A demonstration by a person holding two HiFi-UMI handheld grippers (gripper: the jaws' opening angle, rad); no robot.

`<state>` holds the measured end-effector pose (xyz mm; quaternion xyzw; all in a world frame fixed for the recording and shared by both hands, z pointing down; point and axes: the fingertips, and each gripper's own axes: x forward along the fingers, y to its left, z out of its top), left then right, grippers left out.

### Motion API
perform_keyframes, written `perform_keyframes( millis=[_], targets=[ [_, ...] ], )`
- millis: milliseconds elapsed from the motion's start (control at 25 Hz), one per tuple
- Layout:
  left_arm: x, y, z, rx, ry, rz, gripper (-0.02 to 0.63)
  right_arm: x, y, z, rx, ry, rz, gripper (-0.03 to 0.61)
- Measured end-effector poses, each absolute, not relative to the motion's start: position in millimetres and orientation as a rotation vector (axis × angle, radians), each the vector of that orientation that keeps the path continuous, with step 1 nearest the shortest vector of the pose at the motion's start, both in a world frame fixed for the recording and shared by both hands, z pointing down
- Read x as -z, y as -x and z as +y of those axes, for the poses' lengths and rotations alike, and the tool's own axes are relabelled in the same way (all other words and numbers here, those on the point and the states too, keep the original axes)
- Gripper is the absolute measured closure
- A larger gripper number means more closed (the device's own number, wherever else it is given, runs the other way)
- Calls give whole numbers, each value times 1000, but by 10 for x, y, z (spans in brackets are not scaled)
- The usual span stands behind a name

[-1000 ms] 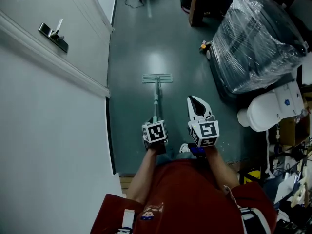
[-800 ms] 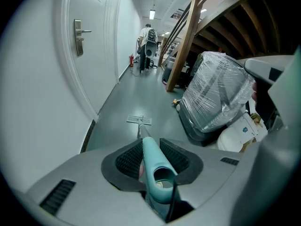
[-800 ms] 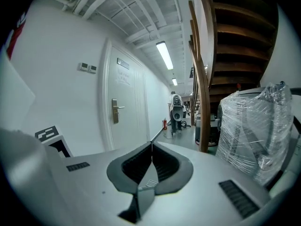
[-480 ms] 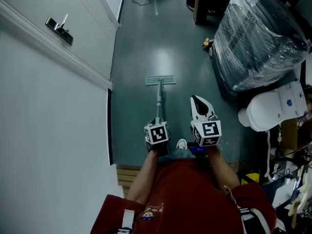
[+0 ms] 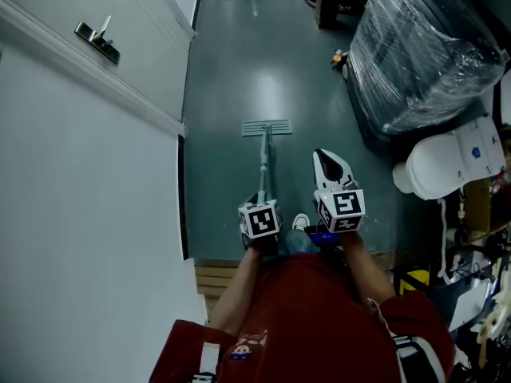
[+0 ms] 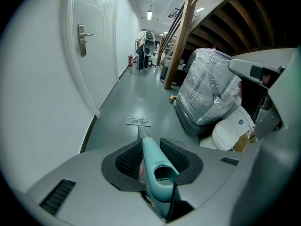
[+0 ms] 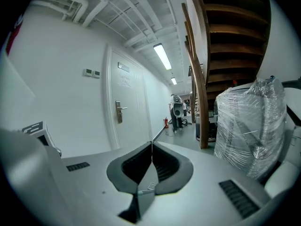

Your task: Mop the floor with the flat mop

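A flat mop lies with its pale head on the dark green floor, its thin handle running back to me. My left gripper is shut on the teal grip end of the handle; the mop head shows small ahead in the left gripper view. My right gripper hovers to the right of the handle, apart from it, jaws pressed together with nothing between them.
A white wall and door with a lever handle run along the left. A plastic-wrapped bulky load and a white toilet stand at the right. A wooden post rises farther down the corridor, where a person stands.
I have stepped slightly forward along the corridor; the mop head has slid a little ahead over the floor. Both grippers keep their hold and spacing.
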<state>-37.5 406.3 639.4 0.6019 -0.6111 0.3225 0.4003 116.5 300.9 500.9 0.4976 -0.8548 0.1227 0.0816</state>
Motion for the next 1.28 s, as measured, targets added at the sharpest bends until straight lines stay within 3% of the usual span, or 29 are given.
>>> perform_keyframes(
  millis=[320, 1280],
  targets=[
    [-6447, 739, 4301, -778, -1569, -1508, 485, -4901, -706, 3233, -310, -1491, -2537, 558],
    [-6513, 947, 4481, -762, -1596, -1460, 483, -4852, -403, 3399, -273, -1515, -2521, 558]
  ],
)
